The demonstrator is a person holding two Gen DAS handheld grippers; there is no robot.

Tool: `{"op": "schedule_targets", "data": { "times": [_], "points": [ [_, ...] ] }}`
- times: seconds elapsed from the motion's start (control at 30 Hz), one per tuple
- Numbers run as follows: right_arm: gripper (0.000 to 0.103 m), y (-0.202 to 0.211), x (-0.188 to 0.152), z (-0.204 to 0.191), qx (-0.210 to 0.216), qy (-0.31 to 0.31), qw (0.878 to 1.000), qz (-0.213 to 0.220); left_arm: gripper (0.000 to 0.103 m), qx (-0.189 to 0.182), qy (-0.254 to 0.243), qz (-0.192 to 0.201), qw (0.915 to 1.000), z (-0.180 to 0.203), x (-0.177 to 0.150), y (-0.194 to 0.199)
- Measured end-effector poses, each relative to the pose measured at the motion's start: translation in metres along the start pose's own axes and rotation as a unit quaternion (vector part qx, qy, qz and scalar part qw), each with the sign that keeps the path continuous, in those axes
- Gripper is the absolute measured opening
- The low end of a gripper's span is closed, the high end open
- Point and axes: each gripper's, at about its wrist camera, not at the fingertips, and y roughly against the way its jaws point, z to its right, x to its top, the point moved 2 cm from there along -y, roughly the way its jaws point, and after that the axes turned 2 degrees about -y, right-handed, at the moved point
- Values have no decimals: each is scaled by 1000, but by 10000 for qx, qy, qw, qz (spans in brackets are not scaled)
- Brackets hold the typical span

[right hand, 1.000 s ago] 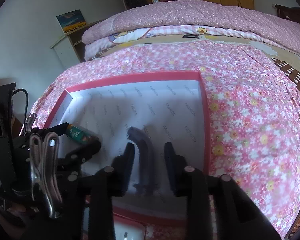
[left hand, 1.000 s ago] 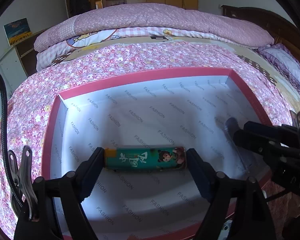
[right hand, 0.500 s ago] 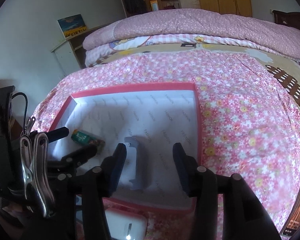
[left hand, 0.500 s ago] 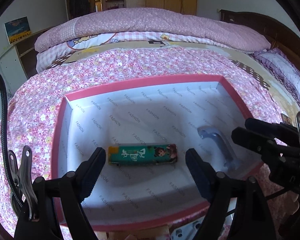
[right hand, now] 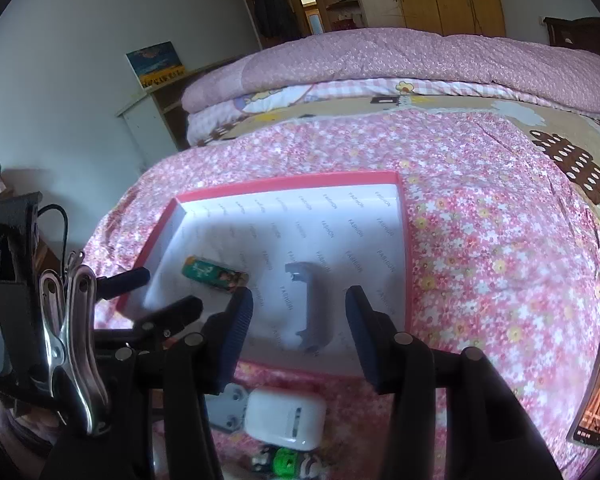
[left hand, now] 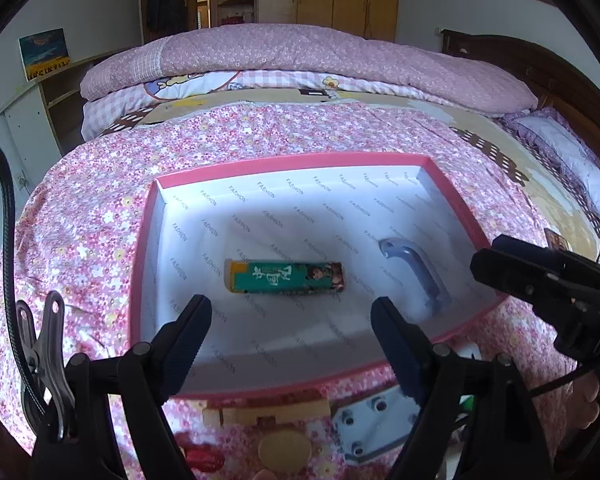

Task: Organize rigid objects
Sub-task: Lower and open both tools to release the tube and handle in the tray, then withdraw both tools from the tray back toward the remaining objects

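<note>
Both items down in the shallow pink-rimmed cardboard box (left hand: 284,163) with white "FASHION" printed lining, set on the pink floral bedspread (left hand: 80,240).

Left gripper (left hand: 290,322): released, jaws wide, nothing between them. A second ago bracketing the green cartoon-printed lighter with yellow end (left hand: 285,277) at both ends; now pulled back and up, lighter lying flat on the box floor ahead of the fingertips, apart from both. Lighter unmoved by the release.

Right gripper (right hand: 299,314): released, empty. A second ago jaws narrow around the grey plastic curved handle-shaped bracket (right hand: 310,306); since widened, then steady, and drawn back toward the near rim. Bracket on the lining beside the right wall, seen through the gap between the fingers but clear of the pads. In the left view, same bracket (left hand: 416,276) right of the lighter, not touching it.

Reading: two placements finished together, both hands retreating. Box far from full.

Still outside, just beyond the near rim on the bedspread: white rounded plastic earbud case (right hand: 286,418), grey metal plate with screw holes (left hand: 374,420), small green-and-white figure (right hand: 284,462), a tan wooden piece (left hand: 266,410), a round tan disc (left hand: 286,448), something red at the lower edge (left hand: 202,458), partly hidden. Dark phone (right hand: 598,364) lying far right on the bed.

Likely next: fresh pick from that near cluster. Soft bedding may let small pieces tilt or sink under a pinch.
</note>
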Motion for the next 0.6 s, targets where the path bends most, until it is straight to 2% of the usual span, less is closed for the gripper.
{"op": "schedule_targets", "data": {
  "times": [0.3, 0.6],
  "points": [
    [50, 25, -5, -13, 175, 10, 9997, 161, 85, 68, 11, 115, 9999, -1, -13, 27],
    [50, 39, -26, -24, 240, 43, 9997, 45, 85, 82, 116, 131, 9998, -9, -30, 45]
  ]
}}
